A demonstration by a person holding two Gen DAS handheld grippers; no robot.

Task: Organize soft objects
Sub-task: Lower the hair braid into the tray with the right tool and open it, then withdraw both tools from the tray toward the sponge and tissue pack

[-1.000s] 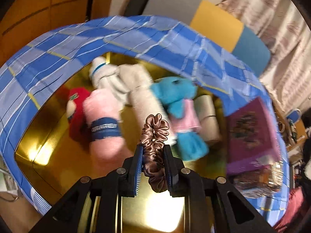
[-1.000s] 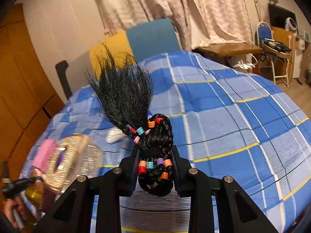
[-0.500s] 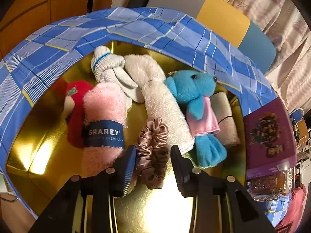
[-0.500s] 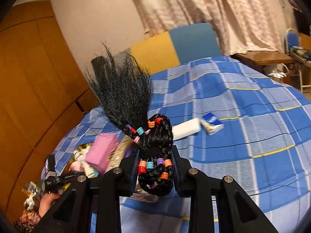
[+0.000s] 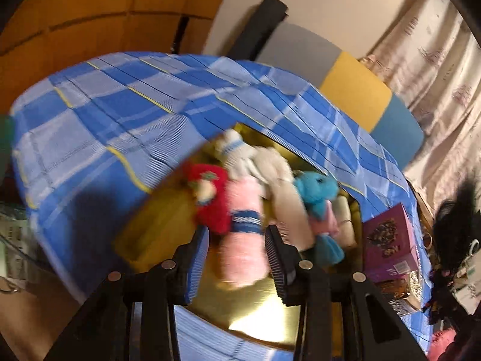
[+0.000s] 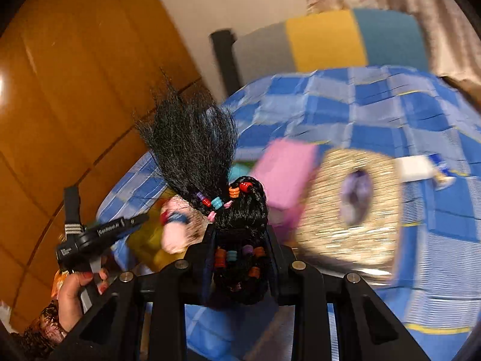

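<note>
Black beaded hairpiece point(image 6: 237, 234) sat clamped in the right gripper point(image 6: 239, 258), bound, I judged, for the gold tray point(image 5: 264, 310) ahead, needing a bare spot beside the toys point(image 5: 315, 189), while the left gripper point(image 5: 236, 258) stood apart, empty

- The gold tray point(image 5: 264, 303) looks like glossy, mirror-smooth metal.
- The blue checked cloth point(image 5: 99, 126) is matt woven fabric.
- The pink rolled towel point(image 5: 243, 249) and blue plush toy point(image 5: 315, 189) are fuzzy.
- The black hairpiece point(image 6: 195, 147) is wiry, with shiny plastic beads.
</note>
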